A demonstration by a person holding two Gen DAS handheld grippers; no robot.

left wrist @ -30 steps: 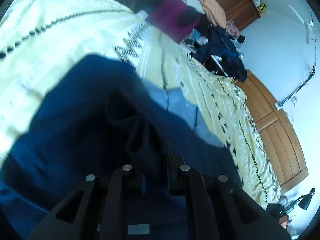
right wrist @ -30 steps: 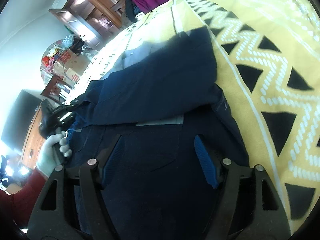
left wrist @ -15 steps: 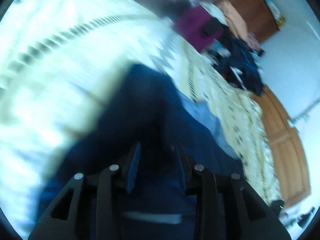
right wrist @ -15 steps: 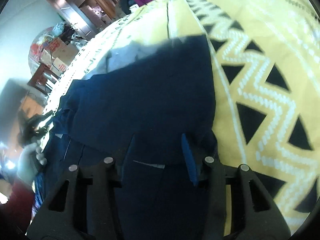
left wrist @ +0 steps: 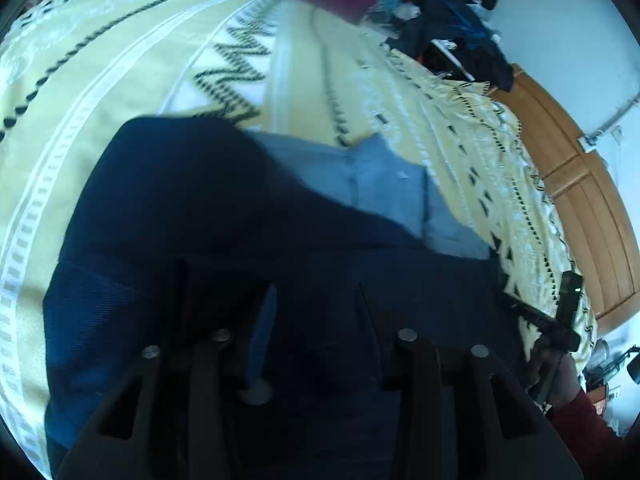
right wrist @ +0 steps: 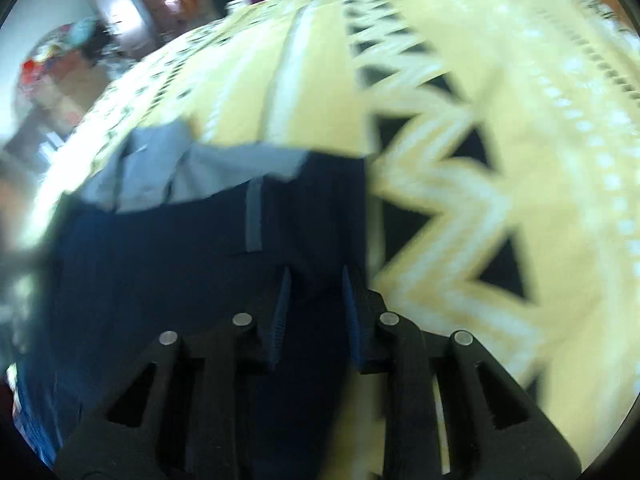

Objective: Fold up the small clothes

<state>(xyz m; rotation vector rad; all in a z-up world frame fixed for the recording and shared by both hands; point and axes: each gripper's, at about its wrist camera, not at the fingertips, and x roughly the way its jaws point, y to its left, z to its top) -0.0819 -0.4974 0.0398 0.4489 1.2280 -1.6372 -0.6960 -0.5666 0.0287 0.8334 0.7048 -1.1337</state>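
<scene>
1. The navy garment [left wrist: 224, 216] lies on the bed, on a yellow blanket [left wrist: 132, 64] with a black zigzag pattern. A pale blue part [left wrist: 372, 184] shows at its far edge.
2. The left hand-held gripper [left wrist: 314, 312] is over the near part of the garment. Its jaws stand wide apart and hold nothing; I think it is placed so to let the cloth lie flat.
3. The right hand-held gripper [right wrist: 316, 296] is at the right edge of the garment [right wrist: 180, 264], just beside the bare blanket [right wrist: 500, 120]. Its jaws are narrow with dark cloth between them, but the picture is blurred and I cannot tell if they really pinch it.
4. A grip at this edge would probably serve to carry the side over for a fold.
5. In the left view a hand [left wrist: 560, 376] with a red sleeve [left wrist: 584, 420] holds the other tool at the right.
</scene>
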